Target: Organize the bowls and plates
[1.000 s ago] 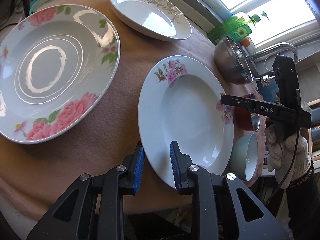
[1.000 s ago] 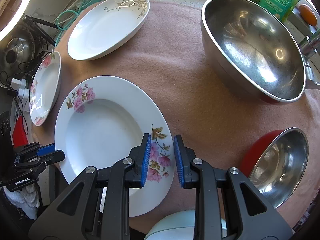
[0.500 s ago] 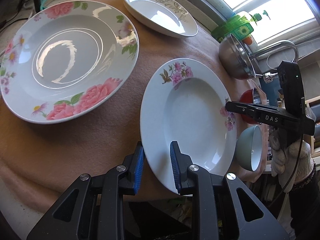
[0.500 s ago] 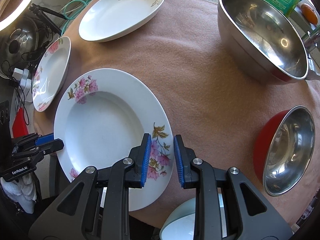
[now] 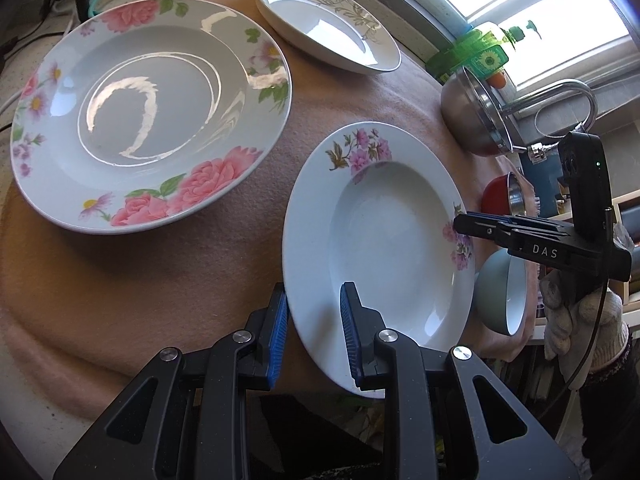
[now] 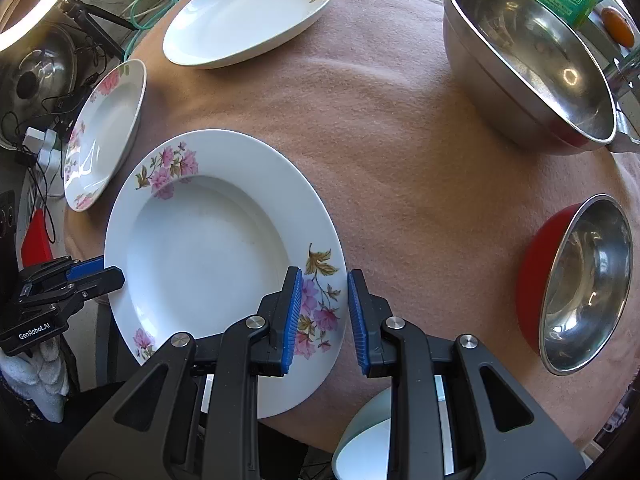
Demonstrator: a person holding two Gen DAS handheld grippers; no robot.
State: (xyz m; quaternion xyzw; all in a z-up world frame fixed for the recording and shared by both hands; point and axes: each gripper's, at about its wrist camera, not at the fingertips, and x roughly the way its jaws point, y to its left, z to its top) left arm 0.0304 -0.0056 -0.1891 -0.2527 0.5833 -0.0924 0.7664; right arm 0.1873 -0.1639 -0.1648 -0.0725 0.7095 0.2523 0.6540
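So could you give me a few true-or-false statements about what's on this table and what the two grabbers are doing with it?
1. Both grippers straddle the rim of the white deep plate with pink flowers, the left gripper and the right gripper on opposite sides. True.
2. The large stainless steel bowl holds fruit. False: it looks empty.
3. The white oval dish with gold leaves is stacked on the flowered plate. False: it lies apart on the pink cloth.
4. The small steel bowl with a red outside is tilted on its side. True.
5. The large grey plate with pink roses is gripped. False: nothing touches it.
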